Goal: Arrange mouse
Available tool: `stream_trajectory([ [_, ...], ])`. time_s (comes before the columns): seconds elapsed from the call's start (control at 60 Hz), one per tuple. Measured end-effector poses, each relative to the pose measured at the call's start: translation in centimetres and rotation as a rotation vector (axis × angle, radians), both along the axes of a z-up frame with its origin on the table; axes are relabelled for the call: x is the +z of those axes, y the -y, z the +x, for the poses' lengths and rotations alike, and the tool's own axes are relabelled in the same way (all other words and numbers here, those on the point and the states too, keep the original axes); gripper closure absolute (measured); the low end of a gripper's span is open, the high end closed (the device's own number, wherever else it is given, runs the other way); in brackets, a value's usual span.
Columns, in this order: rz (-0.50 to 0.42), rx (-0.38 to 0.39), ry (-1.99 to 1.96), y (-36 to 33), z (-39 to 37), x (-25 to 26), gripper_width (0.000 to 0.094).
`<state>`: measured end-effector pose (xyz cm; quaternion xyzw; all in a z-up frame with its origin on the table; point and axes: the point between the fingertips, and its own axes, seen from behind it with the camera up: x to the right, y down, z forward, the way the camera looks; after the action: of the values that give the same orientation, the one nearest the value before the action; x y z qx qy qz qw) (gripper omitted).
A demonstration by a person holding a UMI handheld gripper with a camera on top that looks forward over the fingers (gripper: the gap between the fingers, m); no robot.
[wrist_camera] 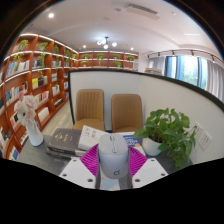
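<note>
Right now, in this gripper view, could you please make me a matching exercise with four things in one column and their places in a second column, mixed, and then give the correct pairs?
Things:
1. mouse
2. potted plant
3. bookshelves
4. two chairs

Places:
A. along the wall, beyond the table on one side
B. between the fingers of the claw, against the pink pads
C. behind the table, against the partition
D. on the table, on the window side of the claw

Pairs: 1-B, 2-D, 3-A, 4-C
</note>
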<state>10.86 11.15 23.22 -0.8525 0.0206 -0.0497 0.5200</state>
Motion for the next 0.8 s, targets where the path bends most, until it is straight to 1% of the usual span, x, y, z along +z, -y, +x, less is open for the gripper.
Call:
stream_trajectory([
  [0.017,-0.015,0.007,-0.001,-0.4,-1.9,-2.0,0.0574],
  [0.05,-0.054,0.025,-0.004,-0.4,-2.4,-3.4,0.0573],
  [0.133,-0.149,0.058,-0.014,-0.5,-4.8,-9.1,0.0573],
  [0.167,-0.182,0.067,-0.022,-0.9,-6.2,-12.4,0.0572],
  [0.3,-0.297,0.094,-0.017,0.3,-8.1,-19.3,0.0573],
  [0.45,-0.385,0.075,-0.029,2.4,-8.4,-24.4,0.0563],
  [0.483,-0.349,0.073,-0.028,2.2,-8.4,-24.4,0.0563],
  [0.567,-0.354,0.082,0.003,2.4,-8.3,-24.4,0.0551],
  [0.617,-0.354,0.068,-0.019,2.3,-8.4,-24.4,0.0511],
  [0.667,-0.351,0.057,-0.037,2.2,-8.4,-24.5,0.049],
  [0.767,-0.366,0.034,-0.059,2.2,-8.4,-24.5,0.0394],
  [0.8,-0.376,0.023,-0.062,2.3,-8.2,-24.5,0.0337],
])
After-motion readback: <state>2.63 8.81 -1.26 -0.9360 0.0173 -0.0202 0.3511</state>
